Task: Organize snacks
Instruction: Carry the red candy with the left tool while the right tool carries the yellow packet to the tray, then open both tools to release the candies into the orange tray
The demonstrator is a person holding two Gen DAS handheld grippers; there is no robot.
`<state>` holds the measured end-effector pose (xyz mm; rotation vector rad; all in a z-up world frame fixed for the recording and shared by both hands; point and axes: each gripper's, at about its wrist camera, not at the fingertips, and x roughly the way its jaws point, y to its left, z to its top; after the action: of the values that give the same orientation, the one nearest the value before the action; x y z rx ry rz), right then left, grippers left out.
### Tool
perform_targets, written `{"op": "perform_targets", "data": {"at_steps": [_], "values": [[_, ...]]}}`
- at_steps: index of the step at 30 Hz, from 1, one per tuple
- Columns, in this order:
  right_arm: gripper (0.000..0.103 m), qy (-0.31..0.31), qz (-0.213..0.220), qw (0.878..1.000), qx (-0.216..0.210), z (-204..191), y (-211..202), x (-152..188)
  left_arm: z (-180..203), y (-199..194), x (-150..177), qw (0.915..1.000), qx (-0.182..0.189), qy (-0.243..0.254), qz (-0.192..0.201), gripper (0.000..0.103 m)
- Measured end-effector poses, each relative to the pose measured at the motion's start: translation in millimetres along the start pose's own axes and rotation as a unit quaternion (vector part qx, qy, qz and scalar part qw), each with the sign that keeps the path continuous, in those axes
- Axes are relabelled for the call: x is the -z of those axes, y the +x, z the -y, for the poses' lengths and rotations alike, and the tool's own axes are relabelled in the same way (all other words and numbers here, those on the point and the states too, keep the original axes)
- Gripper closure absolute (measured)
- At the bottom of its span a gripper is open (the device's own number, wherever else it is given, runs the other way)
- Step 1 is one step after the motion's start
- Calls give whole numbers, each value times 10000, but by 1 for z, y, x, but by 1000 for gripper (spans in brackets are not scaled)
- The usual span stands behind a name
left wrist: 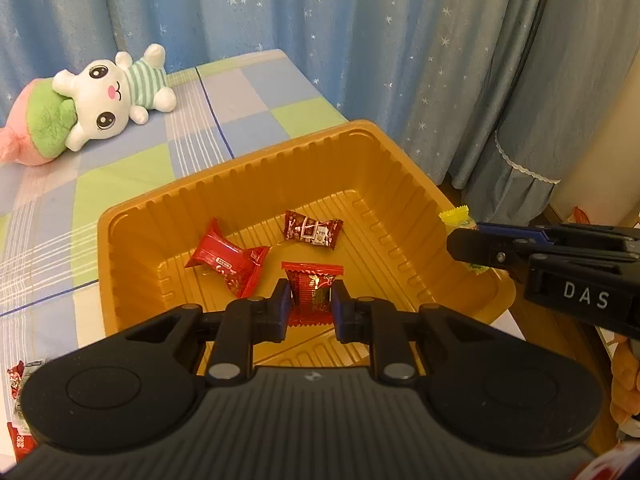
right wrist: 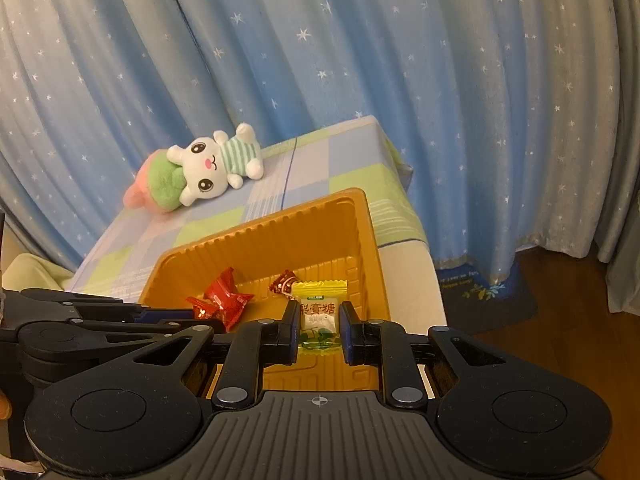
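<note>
Left wrist view: the left claw (left wrist: 310,300) pinches a red candy (left wrist: 312,292) over the orange tray (left wrist: 132,216), which sits on a checked bed and already holds two red candies. Right wrist view: the right claw (right wrist: 319,332) pinches a yellow candy (right wrist: 318,312) above the tray's near rim. Judged step: dropping both in; next, spread each claw.
</note>
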<state>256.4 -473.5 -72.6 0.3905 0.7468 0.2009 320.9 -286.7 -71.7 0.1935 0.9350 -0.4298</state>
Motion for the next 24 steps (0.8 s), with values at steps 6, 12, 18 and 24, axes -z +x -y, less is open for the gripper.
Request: {"op": "perform_targets", "data": {"at_steps": [6,12,18,24], "values": [[82,18,-18,10000,14,2,1,-1,-5,-2,1,9999,36,-88,-38,76],[82,-12,-45,10000,16,2,2,-1,-19,-17,6,9995,-50,-312,62,74],[82,-117,-146,9998,22,-1,8,-2,-37,-36,15,9982,-196,-546,175,73],[82,-272,-194,9994,118,-5,19,-6,-54,-52,23,9961,-318,-783,269,73]]}}
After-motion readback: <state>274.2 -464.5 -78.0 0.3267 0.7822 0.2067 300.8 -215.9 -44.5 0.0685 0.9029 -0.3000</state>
